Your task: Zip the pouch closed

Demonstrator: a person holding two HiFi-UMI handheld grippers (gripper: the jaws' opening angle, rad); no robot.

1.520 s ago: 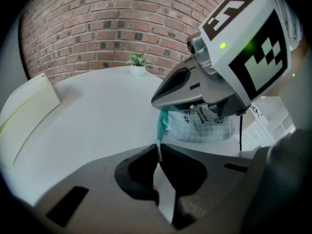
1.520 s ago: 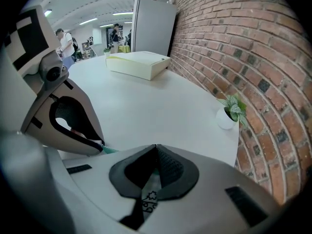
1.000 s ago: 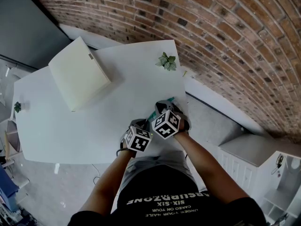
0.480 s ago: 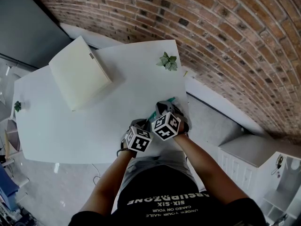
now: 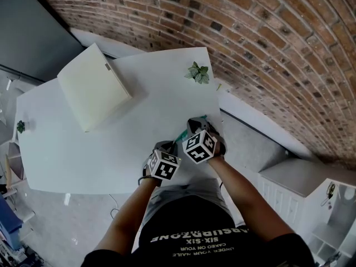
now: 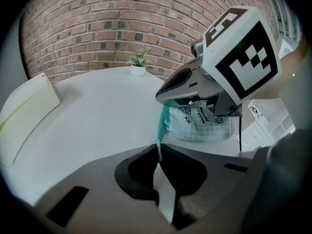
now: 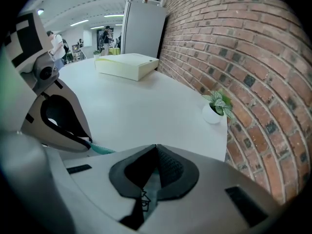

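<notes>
The pouch (image 6: 197, 123) is pale teal check cloth with small printed drawings and a teal zip band (image 6: 160, 123) along one side; it lies at the table's near right corner. My left gripper (image 6: 158, 147) is shut on a thin pale tab at the pouch's near end. My right gripper (image 7: 156, 151) is shut on pouch cloth that bears a small house drawing. In the head view both marker cubes sit side by side, the left gripper (image 5: 166, 148) just left of the right gripper (image 5: 194, 125), and only a sliver of the pouch (image 5: 182, 134) shows between them.
A cream flat box (image 5: 93, 87) lies at the table's far left. A small potted plant (image 5: 197, 72) stands near the far right edge by the brick wall (image 5: 267, 49). The white table (image 5: 139, 127) drops off just right of the grippers. People stand far off.
The right gripper's cube has edged slightly to the right. The left gripper has stayed put.
</notes>
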